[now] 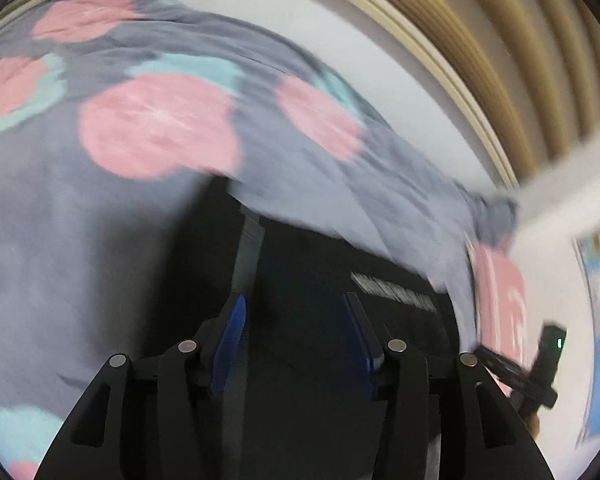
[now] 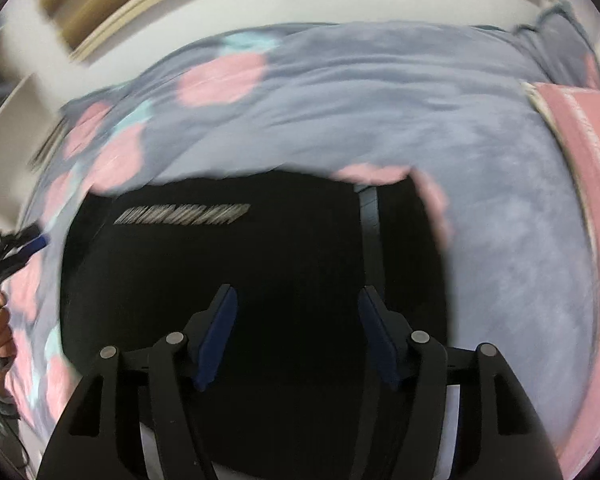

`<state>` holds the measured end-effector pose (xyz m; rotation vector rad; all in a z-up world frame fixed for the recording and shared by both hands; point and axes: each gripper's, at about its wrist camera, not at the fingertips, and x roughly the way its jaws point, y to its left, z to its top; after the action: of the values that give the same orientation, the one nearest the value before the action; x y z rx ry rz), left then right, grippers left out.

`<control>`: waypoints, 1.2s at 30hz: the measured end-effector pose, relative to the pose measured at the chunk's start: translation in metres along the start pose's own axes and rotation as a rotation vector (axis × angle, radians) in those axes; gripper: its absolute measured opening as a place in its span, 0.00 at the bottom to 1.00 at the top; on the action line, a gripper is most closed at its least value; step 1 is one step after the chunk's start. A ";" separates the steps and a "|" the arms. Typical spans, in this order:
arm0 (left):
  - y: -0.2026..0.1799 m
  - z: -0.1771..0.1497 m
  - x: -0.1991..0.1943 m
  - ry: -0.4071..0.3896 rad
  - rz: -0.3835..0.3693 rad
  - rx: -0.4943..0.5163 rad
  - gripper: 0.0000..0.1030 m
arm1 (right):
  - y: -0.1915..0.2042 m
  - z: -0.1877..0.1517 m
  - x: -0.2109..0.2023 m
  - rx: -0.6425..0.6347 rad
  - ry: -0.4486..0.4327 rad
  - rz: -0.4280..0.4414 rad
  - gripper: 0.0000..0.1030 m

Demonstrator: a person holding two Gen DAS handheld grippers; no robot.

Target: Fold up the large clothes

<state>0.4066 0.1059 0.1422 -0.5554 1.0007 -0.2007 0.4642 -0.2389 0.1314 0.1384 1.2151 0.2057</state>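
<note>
A black garment [image 1: 320,280] with a grey stripe and white lettering lies on a bed, and shows in the right wrist view too [image 2: 240,260]. My left gripper [image 1: 294,304] is open just above the black garment, its blue pads [image 1: 234,332] apart and empty. My right gripper [image 2: 296,300] is open over the same garment, nothing between its pads [image 2: 218,332]. The left gripper also shows at the left edge of the right wrist view [image 2: 20,248], and the right gripper at the right edge of the left wrist view [image 1: 540,372]. Both views are blurred by motion.
A grey-blue blanket [image 1: 140,160] with pink and teal round patches covers the bed under the garment [image 2: 380,100]. A pink cushion [image 2: 588,152] lies at the right. A white wall and a wooden slatted headboard [image 1: 500,60] stand behind the bed.
</note>
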 end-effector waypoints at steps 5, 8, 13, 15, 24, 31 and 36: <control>-0.067 -0.079 0.052 0.072 0.044 0.198 0.50 | 0.038 -0.034 0.050 -0.079 0.062 -0.113 0.65; -0.066 -0.101 0.099 0.113 0.141 0.230 0.49 | 0.032 -0.050 0.080 -0.074 0.096 -0.125 0.67; -0.048 -0.089 0.113 0.132 0.097 0.131 0.49 | 0.028 -0.051 0.086 -0.064 0.105 -0.111 0.68; -0.056 -0.085 0.106 0.150 0.098 0.160 0.50 | 0.031 -0.043 0.073 -0.064 0.121 -0.095 0.68; -0.076 -0.013 0.119 0.083 0.101 0.172 0.64 | 0.015 0.044 0.102 0.047 0.062 -0.077 0.68; -0.059 -0.010 0.176 0.131 0.207 0.193 0.65 | 0.001 0.030 0.135 0.072 0.075 -0.063 0.78; -0.057 -0.018 0.139 0.113 0.137 0.198 0.65 | -0.015 0.017 0.099 0.109 0.070 0.026 0.79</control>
<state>0.4709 -0.0053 0.0613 -0.2963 1.1100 -0.2078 0.5146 -0.2301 0.0432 0.2435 1.2950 0.1686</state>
